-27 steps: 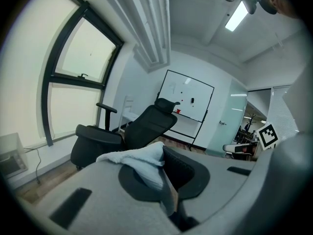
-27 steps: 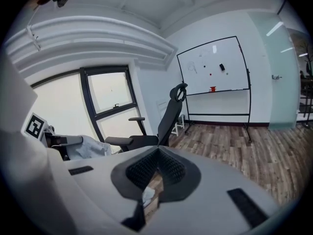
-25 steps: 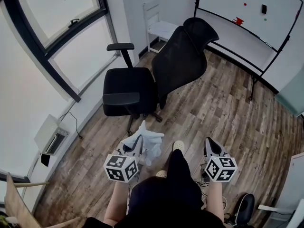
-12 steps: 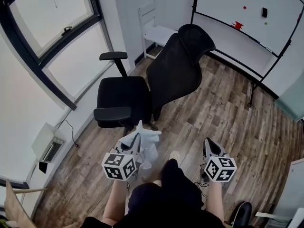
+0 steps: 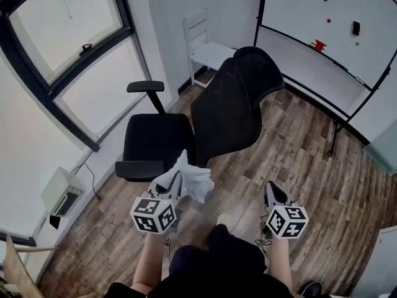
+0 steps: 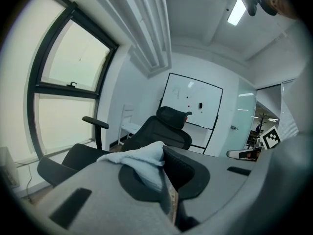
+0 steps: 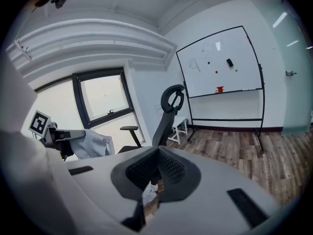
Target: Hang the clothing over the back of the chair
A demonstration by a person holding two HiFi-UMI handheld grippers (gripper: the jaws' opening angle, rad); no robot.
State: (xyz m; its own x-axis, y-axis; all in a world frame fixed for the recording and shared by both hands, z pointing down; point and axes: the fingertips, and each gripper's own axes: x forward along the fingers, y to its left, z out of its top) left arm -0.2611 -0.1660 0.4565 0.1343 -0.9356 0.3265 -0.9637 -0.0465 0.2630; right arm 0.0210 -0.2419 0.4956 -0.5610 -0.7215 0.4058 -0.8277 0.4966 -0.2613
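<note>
A black office chair [image 5: 224, 107] with a mesh back and headrest stands ahead, its seat [image 5: 155, 140] toward the window. My left gripper [image 5: 178, 180] is shut on a bunched pale-blue piece of clothing [image 5: 189, 180], carried in the air just short of the seat's near edge. In the left gripper view the clothing [image 6: 139, 156] bulges out over the jaws, with the chair [image 6: 159, 132] beyond it. My right gripper [image 5: 272, 190] is shut with nothing in it, off to the right over the wood floor. The right gripper view shows the chair [image 7: 166, 115] side-on and the clothing [image 7: 92, 144] at the left.
A white stool [image 5: 208, 45] stands by the wall behind the chair. A whiteboard on a black stand [image 5: 329, 39] fills the back right. A large window [image 5: 68, 61] lines the left wall, with a white box [image 5: 62, 190] on the floor below. The person's legs and shoe [image 5: 223, 219] are between the grippers.
Both grippers have moved forward toward the chair along with the person. The clothing stays in the left gripper and now hangs close to the seat's near edge.
</note>
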